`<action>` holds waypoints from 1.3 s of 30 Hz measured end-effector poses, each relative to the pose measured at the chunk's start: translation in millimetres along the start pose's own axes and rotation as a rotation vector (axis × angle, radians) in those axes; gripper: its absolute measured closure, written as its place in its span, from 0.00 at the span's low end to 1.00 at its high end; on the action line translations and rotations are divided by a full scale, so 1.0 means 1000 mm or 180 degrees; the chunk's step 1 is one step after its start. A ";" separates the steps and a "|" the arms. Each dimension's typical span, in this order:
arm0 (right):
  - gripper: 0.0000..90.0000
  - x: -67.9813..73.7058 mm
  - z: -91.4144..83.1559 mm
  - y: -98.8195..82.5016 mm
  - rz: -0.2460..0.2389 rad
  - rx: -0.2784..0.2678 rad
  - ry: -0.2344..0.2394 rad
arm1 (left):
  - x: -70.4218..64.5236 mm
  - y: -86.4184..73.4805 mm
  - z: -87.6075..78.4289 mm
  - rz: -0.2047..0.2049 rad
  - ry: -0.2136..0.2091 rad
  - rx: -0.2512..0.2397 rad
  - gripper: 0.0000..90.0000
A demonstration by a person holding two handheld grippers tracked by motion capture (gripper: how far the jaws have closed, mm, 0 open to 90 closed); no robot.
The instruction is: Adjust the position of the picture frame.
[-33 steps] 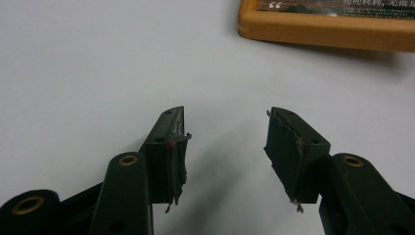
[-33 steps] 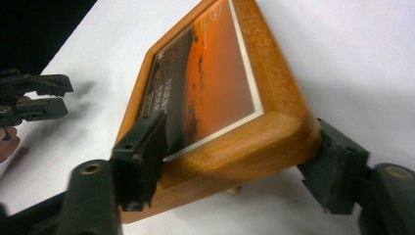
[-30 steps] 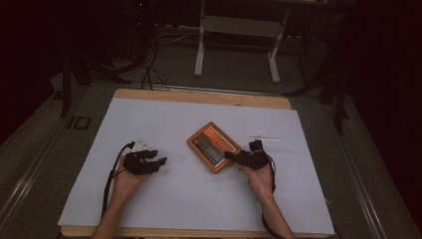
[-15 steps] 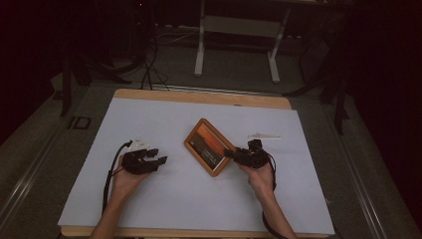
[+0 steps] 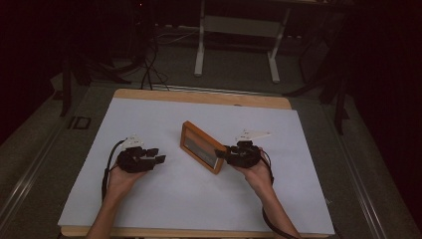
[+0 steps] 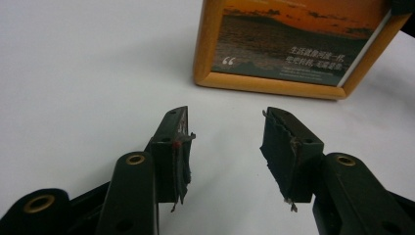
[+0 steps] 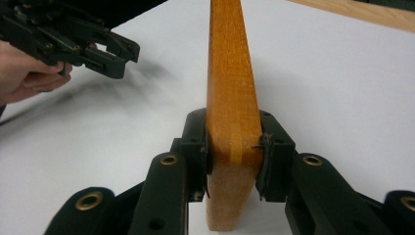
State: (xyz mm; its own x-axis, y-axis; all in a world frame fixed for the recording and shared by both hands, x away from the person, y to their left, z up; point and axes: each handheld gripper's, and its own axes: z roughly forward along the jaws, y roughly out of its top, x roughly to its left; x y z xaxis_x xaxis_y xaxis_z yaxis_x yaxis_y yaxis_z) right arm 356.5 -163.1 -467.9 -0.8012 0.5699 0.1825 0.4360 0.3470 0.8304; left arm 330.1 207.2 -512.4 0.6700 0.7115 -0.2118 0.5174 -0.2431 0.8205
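Note:
A wooden picture frame (image 5: 201,147) with a sunset photo and white text stands tilted up on edge at the middle of the white table. My right gripper (image 5: 223,153) is shut on the frame's right corner; in the right gripper view the frame's orange wooden edge (image 7: 230,98) is clamped between both jaws. My left gripper (image 5: 158,156) is held open to the left of the frame, apart from it, with nothing between its fingers (image 6: 175,147). In the left gripper view the frame's front (image 6: 288,46) faces it a short way ahead.
The white sheet (image 5: 149,119) covers a wooden tabletop (image 5: 199,97). Beyond the far edge stand a white desk frame's legs (image 5: 200,50) and cables (image 5: 147,64) on the dark floor. The left hand (image 7: 29,73) and its gripper appear at upper left in the right gripper view.
The right gripper has lifted the picture frame from lying flat to standing tilted on its edge. The left gripper has stayed about where it was, open.

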 end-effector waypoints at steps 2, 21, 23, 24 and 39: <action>0.78 0.000 0.000 0.002 -0.0057 -0.0006 0.0005 | 0.000 0.001 0.000 0.0034 -0.0026 -0.0008 0.57; 0.78 0.007 -0.002 0.011 -0.0416 -0.0260 0.0456 | -0.007 0.009 0.001 0.0269 -0.0389 -0.0199 0.44; 0.78 0.008 -0.002 0.010 -0.0440 -0.0287 0.0527 | -0.009 0.010 0.001 0.0270 -0.0412 -0.0248 0.41; 0.78 0.008 -0.002 0.010 -0.0454 -0.0303 0.0558 | -0.011 0.011 0.001 0.0287 -0.0392 -0.0268 0.40; 0.78 0.012 0.001 0.002 -0.0626 -0.0452 0.1284 | -0.022 0.013 0.009 0.0514 -0.0773 -0.0150 0.43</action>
State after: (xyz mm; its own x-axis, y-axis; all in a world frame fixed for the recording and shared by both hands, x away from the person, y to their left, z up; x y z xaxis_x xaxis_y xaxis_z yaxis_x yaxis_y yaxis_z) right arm 348.4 -155.0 -464.4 -0.9706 0.1589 0.1811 0.2220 0.2980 0.9284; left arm 326.7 182.7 -502.1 0.8525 0.4859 -0.1926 0.3722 -0.3055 0.8765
